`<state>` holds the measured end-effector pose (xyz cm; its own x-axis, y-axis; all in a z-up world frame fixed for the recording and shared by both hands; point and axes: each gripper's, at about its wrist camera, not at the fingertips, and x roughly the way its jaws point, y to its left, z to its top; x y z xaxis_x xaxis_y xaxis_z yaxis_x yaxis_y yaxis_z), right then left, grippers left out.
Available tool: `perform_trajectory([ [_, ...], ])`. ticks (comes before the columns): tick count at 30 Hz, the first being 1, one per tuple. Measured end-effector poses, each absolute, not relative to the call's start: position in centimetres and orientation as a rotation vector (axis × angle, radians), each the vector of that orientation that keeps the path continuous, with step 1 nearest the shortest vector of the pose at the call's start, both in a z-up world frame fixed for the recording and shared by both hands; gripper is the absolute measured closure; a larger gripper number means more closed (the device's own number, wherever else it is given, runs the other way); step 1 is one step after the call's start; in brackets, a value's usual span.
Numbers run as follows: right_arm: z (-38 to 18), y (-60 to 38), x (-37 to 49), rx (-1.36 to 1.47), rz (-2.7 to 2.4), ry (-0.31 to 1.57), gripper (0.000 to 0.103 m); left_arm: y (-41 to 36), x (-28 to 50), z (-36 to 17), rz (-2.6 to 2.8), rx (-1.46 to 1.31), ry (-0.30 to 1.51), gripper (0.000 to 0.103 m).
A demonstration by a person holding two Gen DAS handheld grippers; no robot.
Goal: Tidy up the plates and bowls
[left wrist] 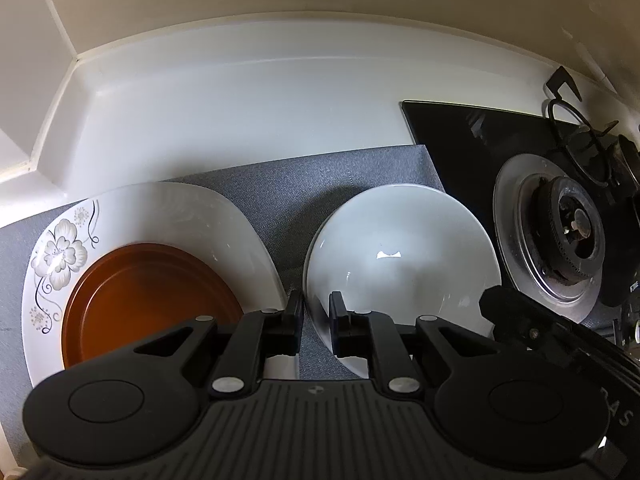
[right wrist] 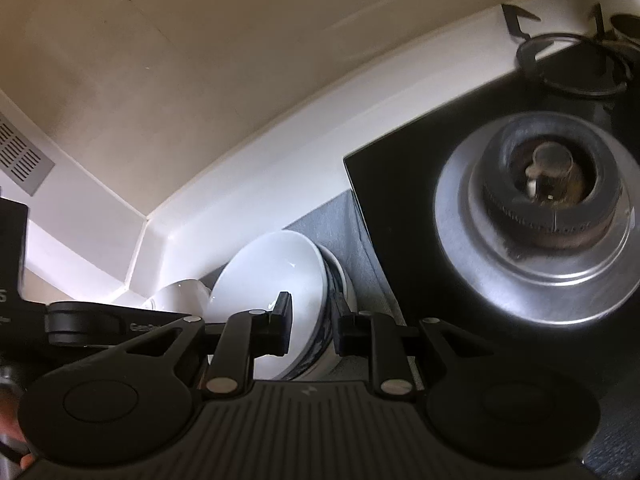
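A white bowl (left wrist: 400,248) stands on a grey mat (left wrist: 320,176). Left of it a brown plate (left wrist: 148,300) lies on a white floral plate (left wrist: 160,216). My left gripper (left wrist: 316,320) straddles the bowl's left rim, one finger outside and one inside, with a gap to the rim showing. In the right wrist view the white bowl (right wrist: 272,280) sits nested in a blue-patterned bowl (right wrist: 332,300). My right gripper (right wrist: 314,320) has its jaws on either side of the two bowls' right wall, gripping it. The right gripper's body shows at the bowl's right edge (left wrist: 520,320).
A black glass gas hob (left wrist: 472,132) with a steel burner (left wrist: 560,240) and pan support lies right of the mat. A white raised backsplash (left wrist: 240,80) and beige wall run behind. A white cup (right wrist: 180,294) stands left of the bowls.
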<state>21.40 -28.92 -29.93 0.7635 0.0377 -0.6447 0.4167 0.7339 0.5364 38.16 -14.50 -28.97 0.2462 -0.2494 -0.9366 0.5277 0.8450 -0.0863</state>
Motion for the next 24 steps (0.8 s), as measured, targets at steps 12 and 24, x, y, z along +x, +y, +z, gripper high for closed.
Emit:
perform_trajectory([
  [12,-30.9,-30.2,20.2,0.759,-0.266,0.695,0.054,-14.5,38.2,-28.6,-0.569,0.292,1.16,0.089],
  [24,-34.0,-28.4,21.3,0.85,-0.2,0.732,0.057,-16.6,38.5,-30.7,-0.599,0.399,1.209,0.079],
])
